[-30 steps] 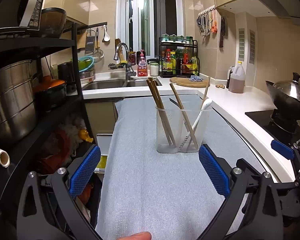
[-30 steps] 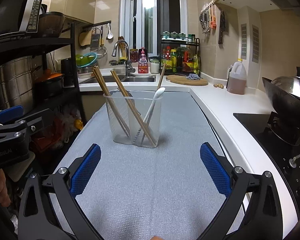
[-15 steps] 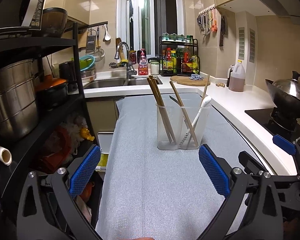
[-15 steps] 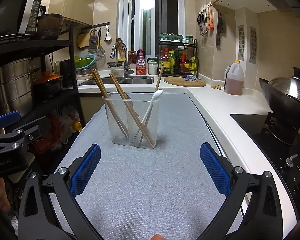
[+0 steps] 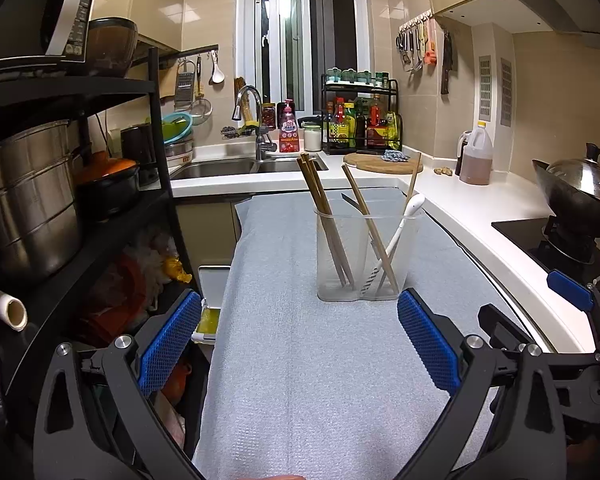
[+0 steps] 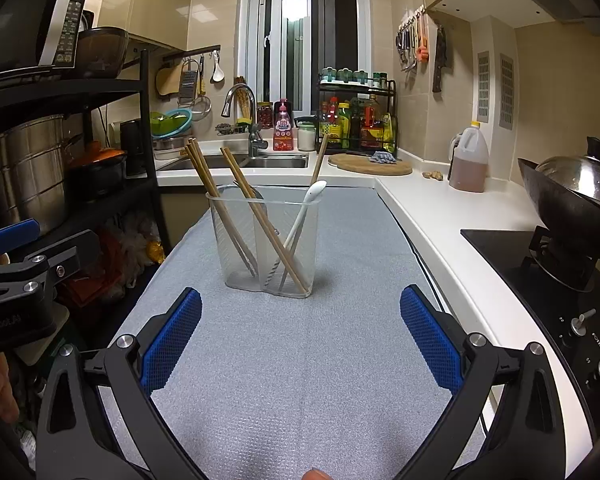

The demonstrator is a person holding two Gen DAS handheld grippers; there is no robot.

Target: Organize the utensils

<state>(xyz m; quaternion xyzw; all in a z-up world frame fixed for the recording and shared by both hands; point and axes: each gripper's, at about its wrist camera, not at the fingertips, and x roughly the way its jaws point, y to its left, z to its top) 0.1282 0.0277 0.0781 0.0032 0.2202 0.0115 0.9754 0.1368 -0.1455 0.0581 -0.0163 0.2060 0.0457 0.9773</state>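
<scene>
A: Chopsticks (image 5: 327,216) and white spoon (image 5: 396,236)?
B: Standing in clear holder (image 6: 266,240) on grey mat (image 6: 300,360).
A: Claws?
B: My left gripper (image 5: 298,344) and right gripper (image 6: 300,340) both spread wide, holding nothing.

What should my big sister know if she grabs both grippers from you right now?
Left gripper: open, empty, above the grey mat.
Right gripper: open, empty, above the same mat.
The clear holder stands upright on the mat ahead of both grippers.
Done: wooden chopsticks, a white spoon and a dark metal utensil already lean inside it.
Left: no loose utensils show on the mat, so the job looks about finished; check outside the views.
</scene>
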